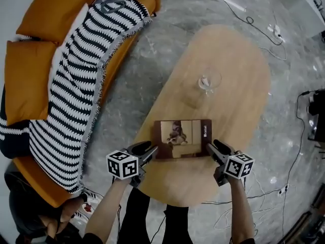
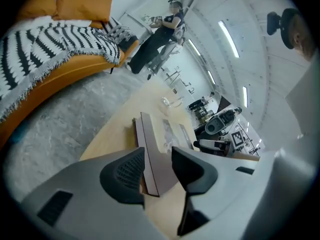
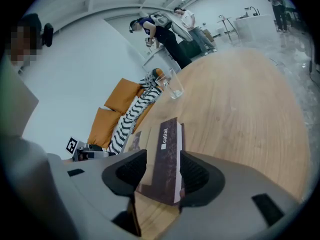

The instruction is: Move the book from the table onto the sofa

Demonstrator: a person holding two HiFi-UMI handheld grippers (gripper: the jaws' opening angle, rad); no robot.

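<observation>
The step in hand is the grasp, and the carry has not begun. The book (image 1: pixel 183 138) lies flat on the wooden desk (image 1: pixel 238 100), near the edge closest to the person. The orange sofa (image 1: pixel 28 70), draped with a black-and-white striped blanket (image 1: pixel 76 85), sits off to the left across a strip of floor.

The left gripper (image 1: pixel 151 151) is at the book's left edge and the right gripper (image 1: pixel 215 148) at its right edge. In the left gripper view the jaws are spread, with the book's near corner (image 2: pixel 152 159) between them and a clear gap on one side. In the right gripper view the jaws are also spread around the book's other edge (image 3: pixel 167 159). There the cover nearly fills the space, and it is hard to tell whether a pad is already brushing it, though it does not look pinched.

Next, both sets of jaws probably need to close on the two edges together, so the book lifts level rather than sagging or twisting. It then has to swing left, off the desk and onto the blanket. A clear drinking glass (image 1: pixel 209 81) stands just beyond the book, so the lift should go upward and towards the person first.
</observation>
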